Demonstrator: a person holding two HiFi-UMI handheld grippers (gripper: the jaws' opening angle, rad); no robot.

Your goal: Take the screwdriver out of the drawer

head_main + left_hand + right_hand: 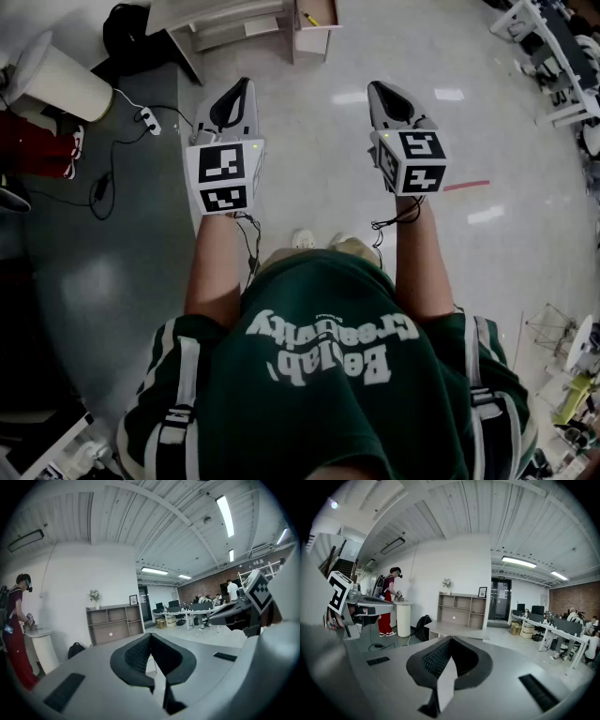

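Observation:
Both grippers are held out in front of the person, above bare floor. My left gripper (pixel 246 84) is shut, its dark pads meeting at the tip (pixel 151 634) with nothing between them. My right gripper (pixel 375 87) is also shut and empty (pixel 451 638). Ahead on the floor, at the top of the head view, stands a low white table (pixel 225 23) with an open drawer (pixel 314 33). A small yellow item (pixel 311 19) lies inside it; I cannot tell whether it is the screwdriver. Both grippers are well short of the drawer.
A white round pedestal (pixel 61 80), a black bag (pixel 127 28) and a power strip with cables (pixel 145 117) lie to the left. A person in red (pixel 16 630) stands by the pedestal. A shelf unit (pixel 461 611) lines the far wall; office desks (pixel 197 611) stand to the right.

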